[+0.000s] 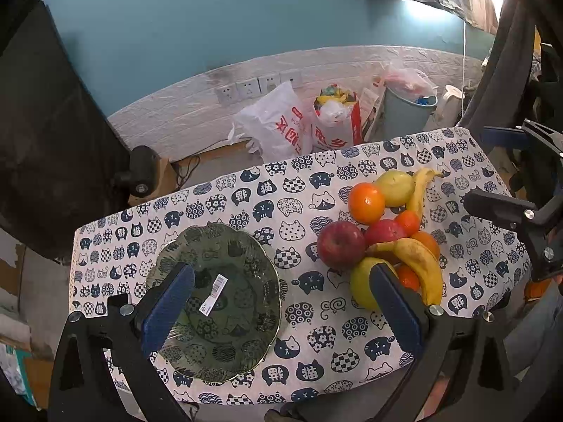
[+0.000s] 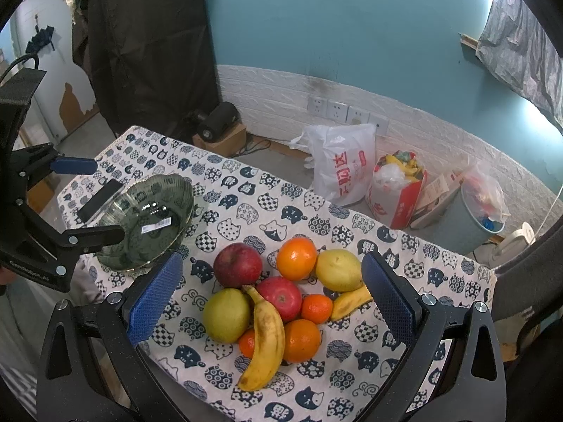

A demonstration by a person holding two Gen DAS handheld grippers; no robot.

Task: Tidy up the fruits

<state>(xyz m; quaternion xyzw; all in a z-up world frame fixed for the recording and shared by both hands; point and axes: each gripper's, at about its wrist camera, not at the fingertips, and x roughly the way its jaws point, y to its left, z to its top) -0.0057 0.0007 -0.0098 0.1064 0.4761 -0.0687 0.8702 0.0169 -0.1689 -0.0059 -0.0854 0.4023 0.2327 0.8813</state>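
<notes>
**Both grippers spread above plate and fruit pile**

The left gripper (image 1: 281, 302) hangs with its blue-padded fingers (image 1: 169, 307) spread wide and empty, over the green scalloped glass plate (image 1: 246, 246) on the cat-print cloth-covered counter (image 1: 316, 344); the right gripper (image 2: 271, 299) is likewise parted and empty, above the fruit pile just right of that plate; there lie a dark red apple (image 2: 238, 264), a large orange (image 2: 296, 258), a yellow-green pear (image 2: 226, 315) and a spotted yellow banana (image 2: 264, 341), all touching.

- A lived-in home room: a table with a cat-print cloth (image 2: 246, 193) stands before a teal wall.
- Behind the table: wall sockets (image 2: 346, 112), shopping bags (image 2: 346, 165), a full bin (image 2: 478, 218).
</notes>
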